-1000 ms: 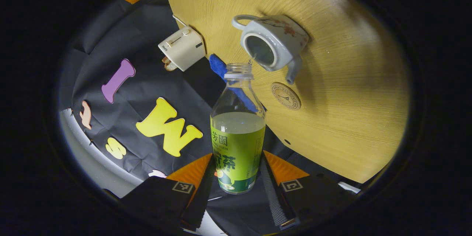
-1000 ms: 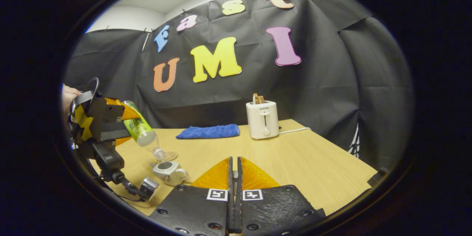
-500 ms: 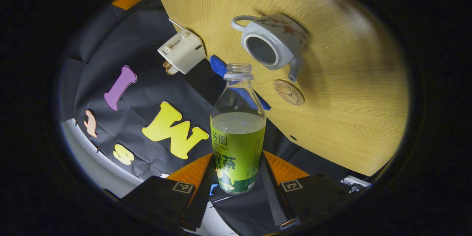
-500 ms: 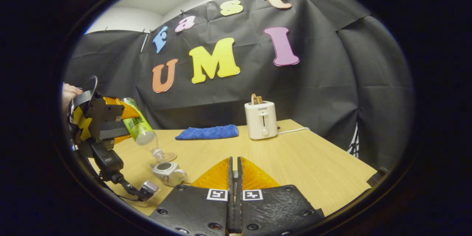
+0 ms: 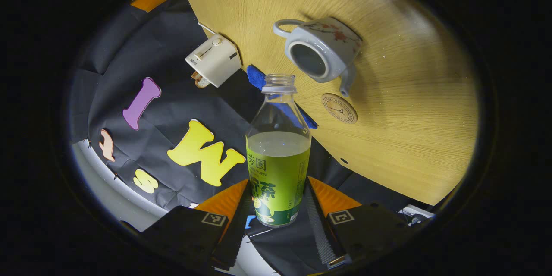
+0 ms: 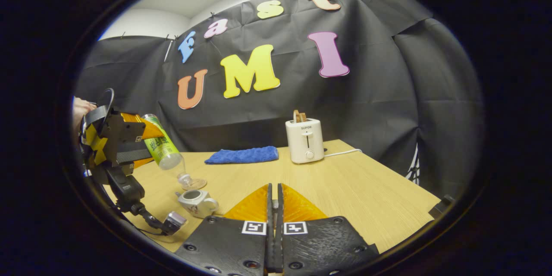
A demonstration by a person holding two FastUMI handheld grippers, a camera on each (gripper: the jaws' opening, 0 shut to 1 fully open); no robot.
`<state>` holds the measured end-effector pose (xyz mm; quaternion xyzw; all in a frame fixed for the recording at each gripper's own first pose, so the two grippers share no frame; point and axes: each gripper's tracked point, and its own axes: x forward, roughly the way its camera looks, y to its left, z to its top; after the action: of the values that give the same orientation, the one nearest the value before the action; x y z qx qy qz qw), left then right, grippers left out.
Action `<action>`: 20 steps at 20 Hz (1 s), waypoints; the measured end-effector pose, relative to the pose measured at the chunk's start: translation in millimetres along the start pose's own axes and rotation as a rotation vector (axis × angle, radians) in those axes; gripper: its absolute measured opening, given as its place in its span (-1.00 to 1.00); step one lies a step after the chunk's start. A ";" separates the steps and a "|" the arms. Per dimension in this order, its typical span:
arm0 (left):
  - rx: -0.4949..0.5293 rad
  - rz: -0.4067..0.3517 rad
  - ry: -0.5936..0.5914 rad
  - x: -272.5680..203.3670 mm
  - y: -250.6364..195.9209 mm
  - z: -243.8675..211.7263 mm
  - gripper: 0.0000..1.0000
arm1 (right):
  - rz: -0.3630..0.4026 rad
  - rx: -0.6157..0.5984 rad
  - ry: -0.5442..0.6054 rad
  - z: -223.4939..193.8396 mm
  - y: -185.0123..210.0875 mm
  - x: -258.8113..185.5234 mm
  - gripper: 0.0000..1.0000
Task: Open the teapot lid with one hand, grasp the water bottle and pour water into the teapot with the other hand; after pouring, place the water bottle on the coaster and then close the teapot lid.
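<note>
In the left gripper view my left gripper (image 5: 278,184) is shut on a green-labelled water bottle (image 5: 278,159), uncapped and about half full. Its mouth hangs just short of the open white teapot (image 5: 321,54), and no water runs from it. A round coaster (image 5: 339,108) lies beside the spout. The right gripper view shows the bottle (image 6: 164,151) tilted mouth-down in the left gripper (image 6: 142,138) over the coaster (image 6: 194,183), beside the lidless teapot (image 6: 196,202). My right gripper (image 6: 274,196) is shut, with a small pale bit of the teapot lid pinched between its fingers, held right of the teapot.
A white toaster (image 6: 305,140) with toast stands at the back of the wooden table (image 6: 366,185), its cord trailing right. A blue cloth (image 6: 242,154) lies left of it. A hand (image 6: 79,110) holds the left gripper at the table's left side.
A thin stream ran from the bottle into the teapot a second ago; it has stopped. The bottle's mouth has drawn slightly back from the teapot. The right gripper has stayed still.
</note>
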<state>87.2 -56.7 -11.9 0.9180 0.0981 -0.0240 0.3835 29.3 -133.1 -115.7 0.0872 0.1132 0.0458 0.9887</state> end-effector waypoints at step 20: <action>-0.516 -0.061 -0.111 3.5 -46.8 3.7 0.41 | -0.019 -0.059 -0.023 24.4 22.8 -6.4 -1.00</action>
<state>81.5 -26.7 -47.6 0.7837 0.1076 -0.0602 0.6088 27.1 -115.4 -86.7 0.0573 0.1013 0.0387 0.9925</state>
